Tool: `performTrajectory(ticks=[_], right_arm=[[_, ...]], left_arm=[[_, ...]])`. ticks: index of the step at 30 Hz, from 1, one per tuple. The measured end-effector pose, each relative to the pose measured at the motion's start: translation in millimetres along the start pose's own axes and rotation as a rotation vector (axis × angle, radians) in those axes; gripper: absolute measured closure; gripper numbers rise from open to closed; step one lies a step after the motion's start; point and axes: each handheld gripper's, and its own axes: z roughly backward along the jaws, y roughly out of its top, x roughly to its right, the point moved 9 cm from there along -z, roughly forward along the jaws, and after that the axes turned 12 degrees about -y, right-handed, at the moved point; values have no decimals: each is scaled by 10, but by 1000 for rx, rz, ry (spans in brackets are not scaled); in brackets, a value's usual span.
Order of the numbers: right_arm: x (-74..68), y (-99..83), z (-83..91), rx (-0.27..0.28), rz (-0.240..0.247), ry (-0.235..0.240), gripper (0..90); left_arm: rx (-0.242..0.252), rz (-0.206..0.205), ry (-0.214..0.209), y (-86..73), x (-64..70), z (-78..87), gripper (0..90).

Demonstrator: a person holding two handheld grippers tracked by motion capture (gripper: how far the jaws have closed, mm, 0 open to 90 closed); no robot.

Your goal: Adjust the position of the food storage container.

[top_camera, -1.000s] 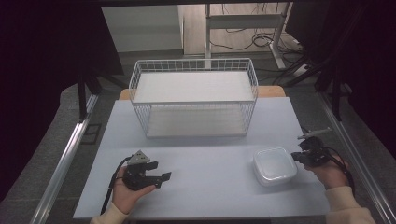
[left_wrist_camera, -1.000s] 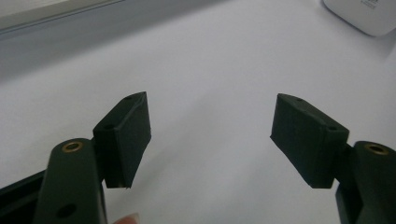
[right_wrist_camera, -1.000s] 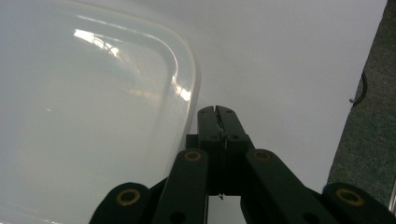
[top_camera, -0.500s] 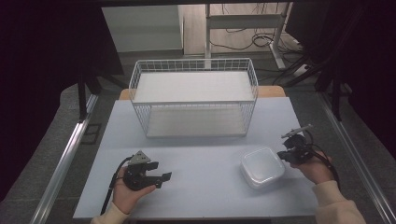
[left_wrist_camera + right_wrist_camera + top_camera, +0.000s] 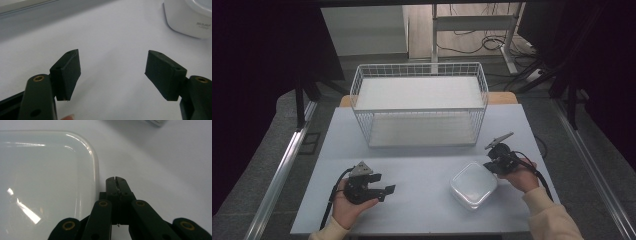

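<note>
beside container (image 5: 473,185) edge, right gripper (image 5: 490,165) closed

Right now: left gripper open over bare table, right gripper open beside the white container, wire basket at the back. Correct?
One thing is off: the right gripper is shut, not open. The right gripper view shows its jaws pressed together with nothing between them, beside the rim of the white container. The rest stands: the left gripper is open over bare table, and the wire basket is at the back.
</note>
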Motion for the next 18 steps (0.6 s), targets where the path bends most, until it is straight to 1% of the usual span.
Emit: performTrajectory(ticks=[1, 3, 4, 5, 6, 8, 10, 13, 16, 18], right_arm=[[-35, 30, -12, 4, 12, 6, 895], [-59, 50, -18, 6, 17, 12, 895], [-137, 108, -29, 17, 33, 31, 895], [-160, 123, -31, 21, 43, 36, 896], [-202, 144, -29, 27, 47, 40, 895], [-235, 160, -22, 38, 52, 45, 895], [-242, 157, 4, 49, 45, 46, 895], [-200, 115, 114, 87, 13, 43, 896], [-144, -10, 267, 128, -21, 11, 895], [-112, -139, 373, 149, -36, -15, 895]], left_arm=[[-1, 2, 0, 0, -3, 1, 281], [1, 4, 1, 1, -7, 1, 281], [3, 5, 3, 4, -8, 5, 282], [4, 4, 4, 4, -5, 9, 282], [5, 4, 4, 4, -2, 11, 282], [5, 4, 3, 5, 2, 12, 282], [4, 2, 3, 4, -1, 12, 282], [7, 5, 4, 5, -12, 18, 281], [9, 11, 4, 7, -24, 25, 282], [9, 10, 3, 12, -21, 23, 282]])
